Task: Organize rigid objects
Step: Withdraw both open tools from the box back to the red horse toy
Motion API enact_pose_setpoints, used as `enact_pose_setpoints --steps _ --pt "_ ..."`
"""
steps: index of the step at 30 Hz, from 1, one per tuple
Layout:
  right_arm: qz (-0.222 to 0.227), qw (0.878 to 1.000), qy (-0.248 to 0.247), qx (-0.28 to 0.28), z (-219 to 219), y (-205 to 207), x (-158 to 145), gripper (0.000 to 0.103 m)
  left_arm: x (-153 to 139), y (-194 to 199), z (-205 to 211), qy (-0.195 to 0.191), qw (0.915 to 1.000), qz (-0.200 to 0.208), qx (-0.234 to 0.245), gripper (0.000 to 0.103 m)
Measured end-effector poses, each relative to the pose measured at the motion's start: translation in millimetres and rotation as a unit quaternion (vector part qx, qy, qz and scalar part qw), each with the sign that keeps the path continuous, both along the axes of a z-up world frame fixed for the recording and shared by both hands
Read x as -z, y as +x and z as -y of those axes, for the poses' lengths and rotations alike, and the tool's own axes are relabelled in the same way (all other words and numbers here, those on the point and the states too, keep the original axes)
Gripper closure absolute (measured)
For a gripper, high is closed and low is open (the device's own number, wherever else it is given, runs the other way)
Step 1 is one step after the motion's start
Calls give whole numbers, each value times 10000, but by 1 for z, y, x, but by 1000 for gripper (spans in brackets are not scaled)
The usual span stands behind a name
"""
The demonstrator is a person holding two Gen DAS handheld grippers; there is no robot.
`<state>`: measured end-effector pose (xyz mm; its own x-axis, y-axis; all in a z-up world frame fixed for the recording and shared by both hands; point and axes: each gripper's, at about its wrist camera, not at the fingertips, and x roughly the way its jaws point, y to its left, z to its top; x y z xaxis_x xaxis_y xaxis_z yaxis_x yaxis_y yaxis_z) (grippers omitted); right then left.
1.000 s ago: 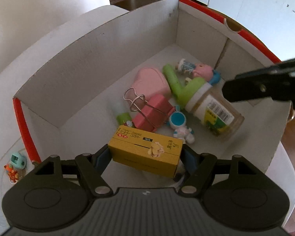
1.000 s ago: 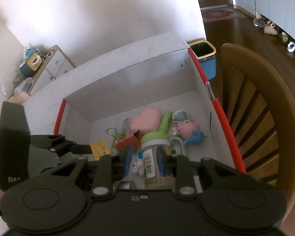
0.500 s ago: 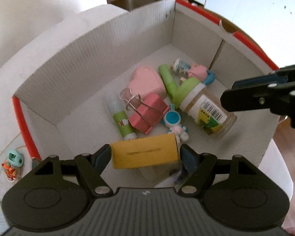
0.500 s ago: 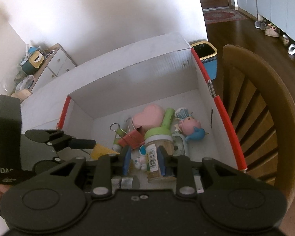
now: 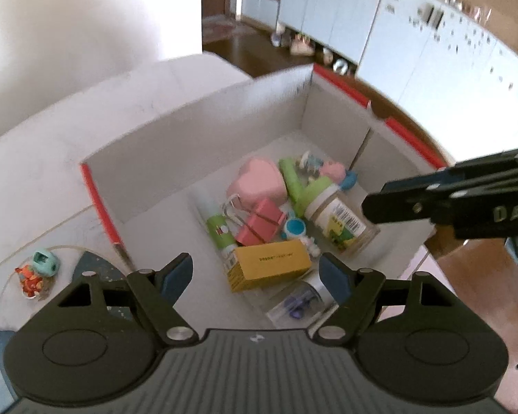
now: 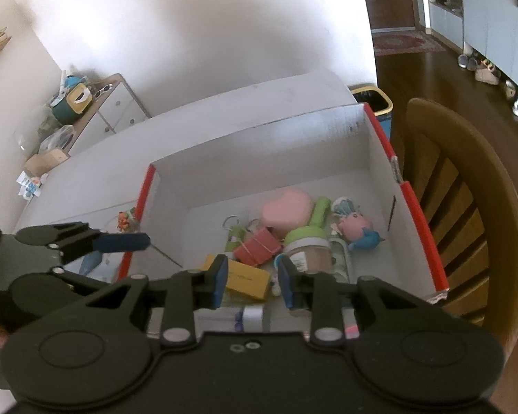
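Our left gripper [image 5: 255, 270] has just been opening: jaws wide, nothing between them. The yellow carton [image 5: 269, 267] lies flat in the white cardboard box [image 5: 197, 141], apparently so it can't tip. Our right gripper [image 6: 250, 281] has also just been opening: narrow gap, empty, above the labelled jar [image 6: 310, 253].

yellow box [image 5: 271, 266] lying in cardboard box [image 5: 197, 131]; left gripper [image 5: 255, 272] spread above

Our two matte black grippers

Our left gripper [image 5: 255, 272] and right gripper [image 6: 252, 277] have blue pads [image 6: 220, 280], silver pivot screws [image 5: 178, 333], ribbed housings, round side discs and pale lettering.
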<state>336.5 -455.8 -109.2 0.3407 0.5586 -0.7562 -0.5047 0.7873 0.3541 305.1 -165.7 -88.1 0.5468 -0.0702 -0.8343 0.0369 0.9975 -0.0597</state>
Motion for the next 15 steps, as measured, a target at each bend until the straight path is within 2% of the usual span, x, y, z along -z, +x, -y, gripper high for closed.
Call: enact_pose_setpoints --steps 10,15 --pt "264 9996 -34 43 -24 -27 -19 56 -34 -45 -33 -194 9959 803 -364 23" --pt "361 9992 -30 138 -41 -41 -26 50 -49 -73 -63 -381 9928 1032 -479 23"
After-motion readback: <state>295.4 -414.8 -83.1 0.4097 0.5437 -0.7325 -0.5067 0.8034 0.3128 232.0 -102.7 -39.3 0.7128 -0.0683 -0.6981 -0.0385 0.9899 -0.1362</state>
